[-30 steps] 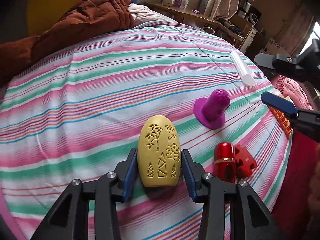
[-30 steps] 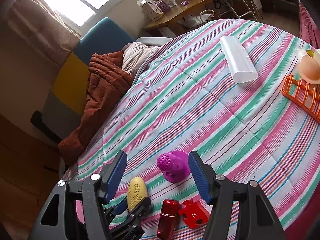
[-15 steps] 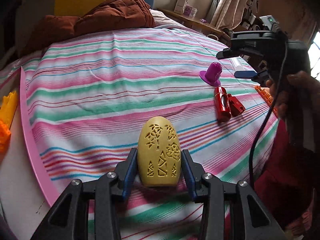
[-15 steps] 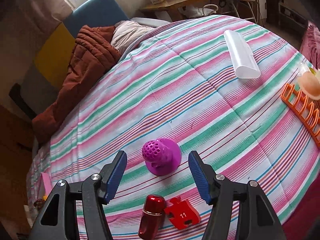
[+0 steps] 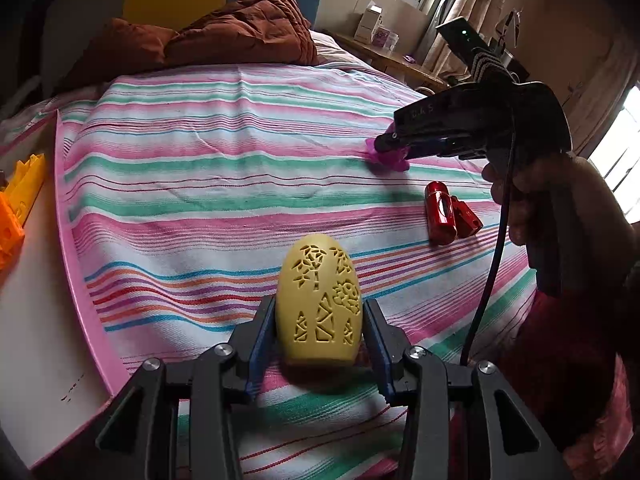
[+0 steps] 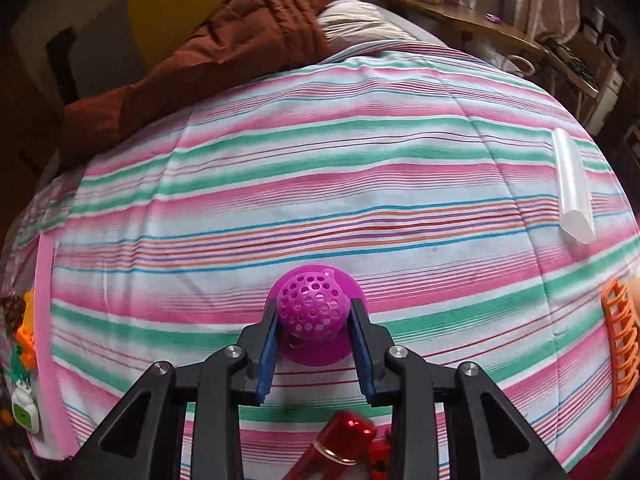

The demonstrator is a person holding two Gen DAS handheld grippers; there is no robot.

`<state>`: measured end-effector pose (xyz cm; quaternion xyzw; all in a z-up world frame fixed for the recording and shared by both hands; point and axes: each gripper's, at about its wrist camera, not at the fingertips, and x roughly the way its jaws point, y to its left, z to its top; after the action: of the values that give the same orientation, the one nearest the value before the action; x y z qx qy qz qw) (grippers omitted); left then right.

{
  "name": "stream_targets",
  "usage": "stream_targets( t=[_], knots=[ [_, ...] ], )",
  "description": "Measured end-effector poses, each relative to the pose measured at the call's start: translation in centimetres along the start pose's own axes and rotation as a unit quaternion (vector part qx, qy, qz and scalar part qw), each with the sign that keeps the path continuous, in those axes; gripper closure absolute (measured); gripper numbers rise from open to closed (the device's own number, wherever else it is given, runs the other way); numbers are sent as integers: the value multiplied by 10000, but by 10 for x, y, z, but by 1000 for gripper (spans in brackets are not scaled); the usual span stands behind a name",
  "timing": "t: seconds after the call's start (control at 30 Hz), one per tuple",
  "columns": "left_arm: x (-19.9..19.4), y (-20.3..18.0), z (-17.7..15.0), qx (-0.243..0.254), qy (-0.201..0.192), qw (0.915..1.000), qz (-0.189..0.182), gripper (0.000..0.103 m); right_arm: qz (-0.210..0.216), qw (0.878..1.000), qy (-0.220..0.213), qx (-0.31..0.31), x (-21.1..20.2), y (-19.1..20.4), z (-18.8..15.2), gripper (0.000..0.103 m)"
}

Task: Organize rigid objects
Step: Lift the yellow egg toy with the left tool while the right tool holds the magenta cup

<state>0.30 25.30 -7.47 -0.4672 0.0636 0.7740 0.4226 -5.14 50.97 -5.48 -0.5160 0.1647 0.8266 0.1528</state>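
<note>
A yellow egg-shaped shell with cut-out patterns point(image 5: 316, 280) stands upright between the blue pads of my left gripper point(image 5: 319, 306), which is shut on it just above the striped bedspread. A purple perforated dome on a round flange point(image 6: 310, 300) sits on the bedspread. My right gripper point(image 6: 314, 311) points steeply down over it, and its jaws are closing with both pads against the dome's sides. The left wrist view shows the right gripper point(image 5: 384, 146) and the hand holding it, with the purple piece point(image 5: 390, 159) under its tip.
A red cylinder point(image 5: 440, 212) and a red puzzle piece point(image 5: 466, 218) lie close to the purple piece. A pink-rimmed white board point(image 5: 76, 248) with orange and yellow plastic parts point(image 5: 16, 200) is at the left edge. A translucent tube point(image 6: 572, 188) and an orange rack point(image 6: 622, 344) lie right.
My left gripper carried the yellow egg leftward, away from the other pieces, toward the pink-rimmed board. My right gripper rolled, dropped over the purple dome and closed from wide open onto it.
</note>
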Motion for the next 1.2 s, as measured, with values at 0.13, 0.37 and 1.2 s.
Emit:
stream_targets(
  t=[0.13,0.37,1.2],
  knots=[
    [-1,3,1,-134,8,9998,-121,57,-117,9966,256,-780,12,32,-9,70],
    [1,-10,6,91,190,9995,228,43,-214,9942,188,-1036,15,42,-11,70],
    [7,-22,3,650,170,9922,1050,59,-303,9928,131,-1154,18,44,-5,70]
  ],
)
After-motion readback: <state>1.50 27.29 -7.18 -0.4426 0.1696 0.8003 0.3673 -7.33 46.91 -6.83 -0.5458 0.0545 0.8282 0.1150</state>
